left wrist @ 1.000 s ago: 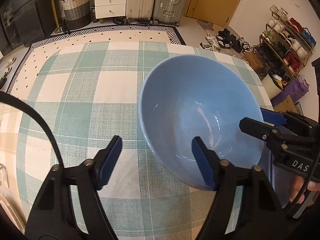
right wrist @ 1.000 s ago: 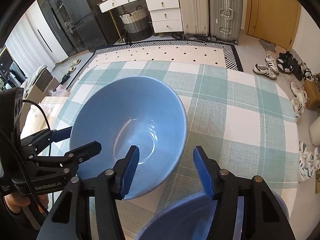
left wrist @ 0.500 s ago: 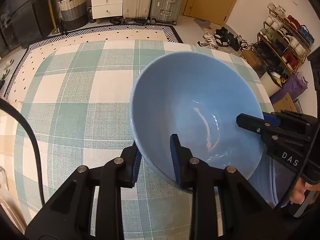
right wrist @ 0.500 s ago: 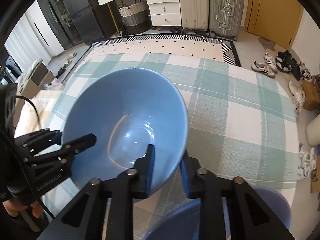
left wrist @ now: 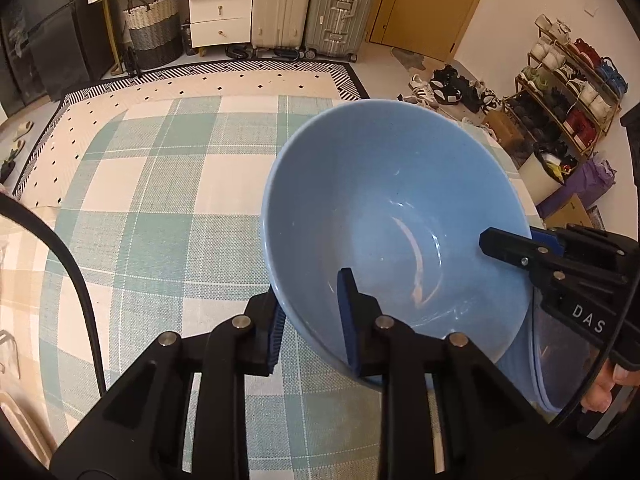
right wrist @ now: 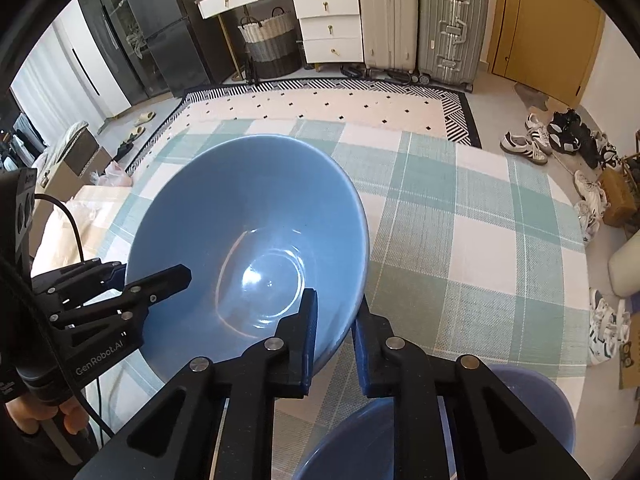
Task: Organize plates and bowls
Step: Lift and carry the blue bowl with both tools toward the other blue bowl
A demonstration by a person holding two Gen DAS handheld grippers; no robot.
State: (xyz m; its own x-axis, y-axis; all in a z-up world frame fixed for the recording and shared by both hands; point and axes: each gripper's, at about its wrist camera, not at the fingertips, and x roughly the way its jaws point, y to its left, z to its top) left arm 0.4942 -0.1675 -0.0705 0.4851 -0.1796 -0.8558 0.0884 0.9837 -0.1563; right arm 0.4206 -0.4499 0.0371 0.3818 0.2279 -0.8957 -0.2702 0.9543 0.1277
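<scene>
A large light-blue bowl (left wrist: 384, 216) (right wrist: 248, 224) hangs above the green-and-white checked tablecloth (left wrist: 168, 200), held by both grippers. My left gripper (left wrist: 310, 320) is shut on its near-left rim, one finger inside and one outside. My right gripper (right wrist: 334, 330) is shut on the opposite rim in the same way. In the left wrist view the right gripper (left wrist: 536, 252) shows at the bowl's right edge; in the right wrist view the left gripper (right wrist: 132, 284) shows at its left edge. A second blue bowl (right wrist: 528, 404) sits below my right gripper, mostly hidden.
The second bowl's rim (left wrist: 538, 380) shows under the held bowl at the right. Beyond the table lie a patterned rug (right wrist: 328, 104), suitcases (right wrist: 452, 20), a white drawer unit (right wrist: 328, 28), a shoe rack (left wrist: 568, 92) and loose shoes (right wrist: 528, 140).
Both grippers closed from open onto opposite rims of the large blue bowl. The bowl then rose off the cloth and sits higher in both views.
</scene>
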